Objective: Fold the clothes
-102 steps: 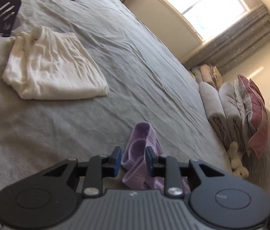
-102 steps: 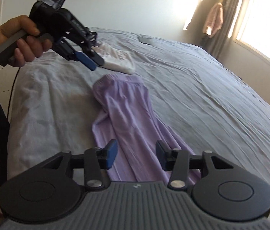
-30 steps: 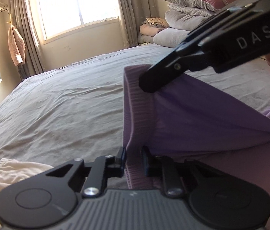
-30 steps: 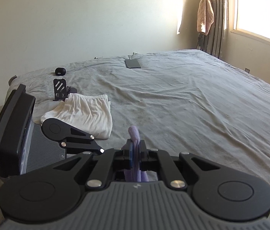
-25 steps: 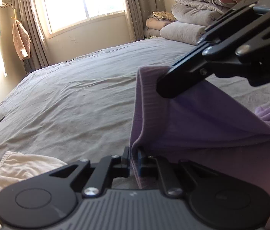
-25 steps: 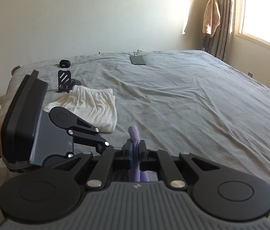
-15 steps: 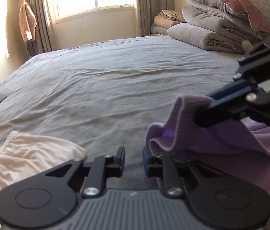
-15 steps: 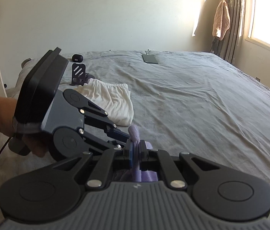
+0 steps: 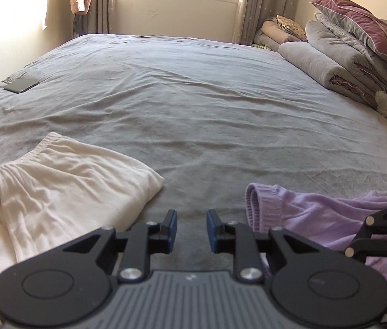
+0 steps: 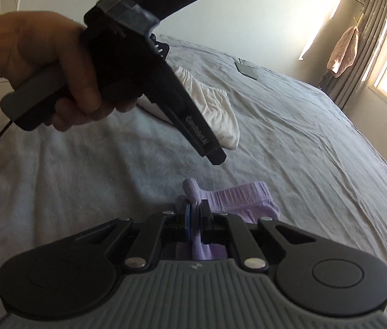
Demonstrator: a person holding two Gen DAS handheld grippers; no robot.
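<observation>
While lying on the bed (image 9: 193, 104): white shorts (image 9: 56, 192), phone (image 9: 21, 85).
Left tongs (image 9: 190, 229): gaping, holding nothing.
Right tongs (image 10: 195, 216): pinching purple garment (image 10: 237, 200).

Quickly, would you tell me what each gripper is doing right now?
Left gripper: open, holding nothing.
Right gripper: shut on the purple garment.

On the grey bed sheet (image 9: 193, 115) lie two garments: one folded cream-white cotton piece (image 9: 64, 192) near the left front edge and one lilac knitted piece (image 9: 316, 213) at the right front edge. One dark flat phone (image 9: 21, 85) rests by the far left edge. Two black two-finger grippers show: left gripper (image 9: 190, 230), right gripper (image 10: 195, 213).
</observation>
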